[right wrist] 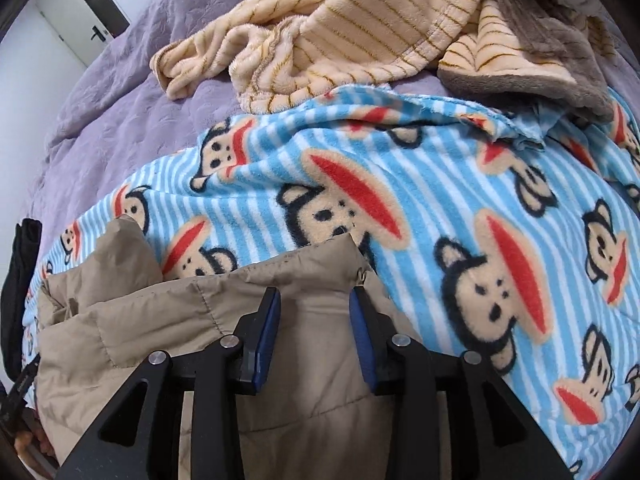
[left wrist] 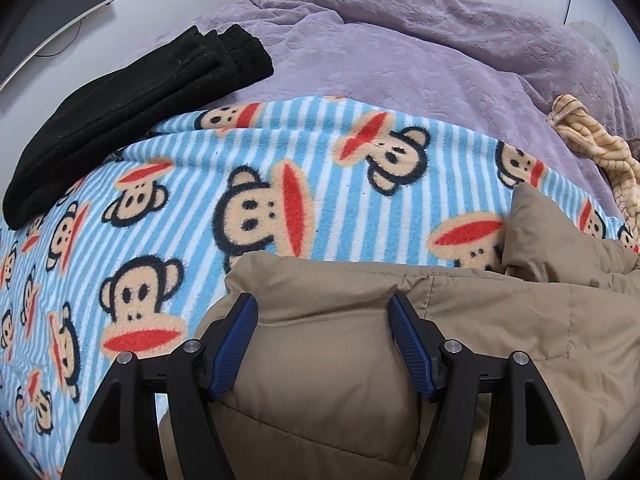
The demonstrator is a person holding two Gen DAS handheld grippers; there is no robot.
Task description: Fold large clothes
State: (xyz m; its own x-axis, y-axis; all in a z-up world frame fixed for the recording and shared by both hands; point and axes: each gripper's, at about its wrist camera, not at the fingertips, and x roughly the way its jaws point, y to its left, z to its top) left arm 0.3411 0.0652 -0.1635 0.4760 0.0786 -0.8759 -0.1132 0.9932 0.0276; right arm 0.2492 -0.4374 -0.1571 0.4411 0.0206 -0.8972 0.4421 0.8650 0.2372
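Nearest in both wrist views is a tan quilted jacket, matte and puffy with stitched seams, lying on a fleece blanket. The left gripper has its ribbed blue pads spread fairly wide, and a thick rolled fold of the jacket fills the gap, touching both pads. The right gripper stands narrower, its pads pressed on either side of a bunched ridge of the same jacket near its upper edge.

Under the jacket spreads the fuzzy blanket, blue and white striped with cartoon monkey faces. On its far left edge rests a folded black knit garment. Beyond, a crumpled cream plush throw with thin brown stripes lies on an embossed lilac bedspread.
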